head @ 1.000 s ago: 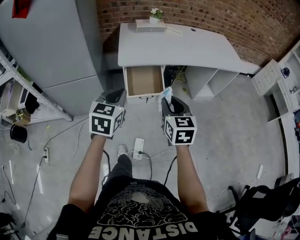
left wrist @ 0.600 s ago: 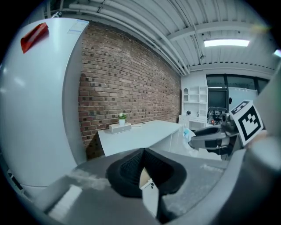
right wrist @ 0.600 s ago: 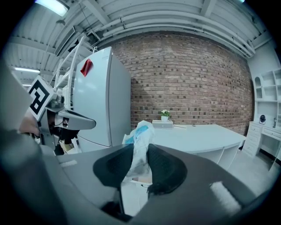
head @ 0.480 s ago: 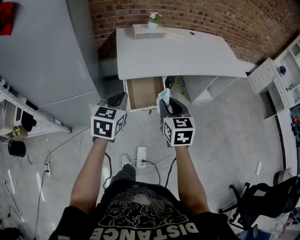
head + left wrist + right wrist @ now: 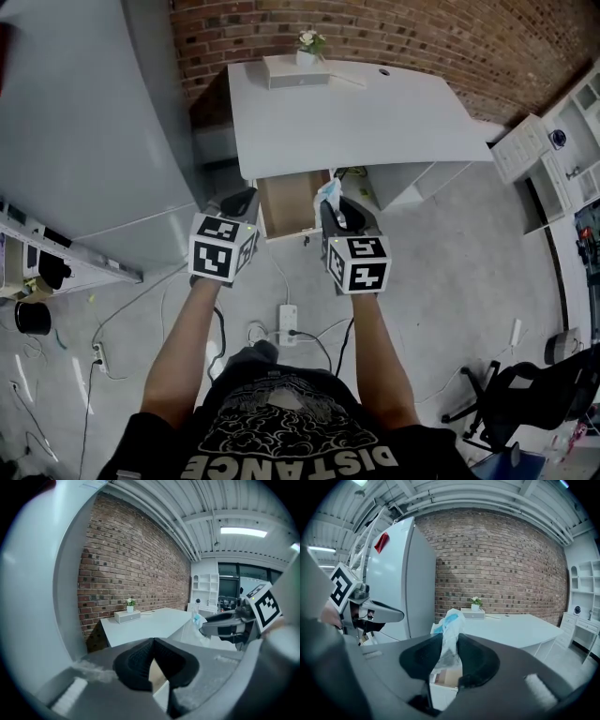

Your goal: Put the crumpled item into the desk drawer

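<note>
Nearer drawer [image 5: 286, 199] front now, R gripper [image 5: 449, 654] pinching crumpled item [image 5: 450, 625], L gripper [image 5: 153, 660] closed empty, drawer mouth open btwn them

The desk drawer [image 5: 289, 199] shows only part of its brown floor. Its far end lies under the desk top [image 5: 356, 117], and its near corners are covered by the left gripper [image 5: 238, 202] and the right gripper [image 5: 337, 208], so whether anything lies inside cannot be told. The lower part of the crumpled item [image 5: 449, 623] is hidden between the right gripper's jaws, and its blue print is too blurred to read. At the near right a black chair [image 5: 525, 398] is cut off by the edge, as is the white shelf unit [image 5: 553, 155] at the far right.
</note>
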`<state>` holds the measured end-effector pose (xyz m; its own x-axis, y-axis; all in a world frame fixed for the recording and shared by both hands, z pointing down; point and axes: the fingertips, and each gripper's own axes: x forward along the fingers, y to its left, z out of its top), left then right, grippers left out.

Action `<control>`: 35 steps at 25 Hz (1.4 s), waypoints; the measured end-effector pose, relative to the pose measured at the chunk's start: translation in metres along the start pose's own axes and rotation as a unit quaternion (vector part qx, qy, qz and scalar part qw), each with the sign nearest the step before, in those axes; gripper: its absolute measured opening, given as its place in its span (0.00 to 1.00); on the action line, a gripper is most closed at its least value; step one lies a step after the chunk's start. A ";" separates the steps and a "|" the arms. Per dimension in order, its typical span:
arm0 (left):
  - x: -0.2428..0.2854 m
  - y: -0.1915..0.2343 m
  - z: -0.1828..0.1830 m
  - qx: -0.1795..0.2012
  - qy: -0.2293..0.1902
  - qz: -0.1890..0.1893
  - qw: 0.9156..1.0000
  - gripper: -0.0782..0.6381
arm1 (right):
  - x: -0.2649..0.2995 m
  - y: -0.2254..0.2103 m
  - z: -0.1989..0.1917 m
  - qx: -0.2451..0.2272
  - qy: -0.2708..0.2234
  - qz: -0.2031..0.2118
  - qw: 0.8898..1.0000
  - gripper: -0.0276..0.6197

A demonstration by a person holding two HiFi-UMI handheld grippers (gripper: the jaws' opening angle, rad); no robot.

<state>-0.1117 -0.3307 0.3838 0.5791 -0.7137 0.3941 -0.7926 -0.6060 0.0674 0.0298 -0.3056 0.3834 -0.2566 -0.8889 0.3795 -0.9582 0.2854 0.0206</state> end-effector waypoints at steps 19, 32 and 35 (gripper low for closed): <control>0.033 0.027 -0.013 -0.016 0.014 -0.013 1.000 0.11 | 0.048 0.005 -0.009 -0.008 0.037 0.008 0.999 0.21; 0.072 0.035 -0.040 -0.073 0.026 0.060 0.995 0.11 | 0.091 -0.013 -0.057 -0.060 0.092 0.109 0.988 0.21; 0.082 0.031 -0.050 -0.088 0.034 0.076 0.993 0.11 | 0.102 -0.020 -0.072 -0.070 0.106 0.134 0.983 0.21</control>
<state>-0.0984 -0.3900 0.4643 0.4404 -0.7633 0.4726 -0.8945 -0.4181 0.1583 0.0319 -0.3759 0.4886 -0.4510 -0.6841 0.5733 -0.8291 0.5589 0.0148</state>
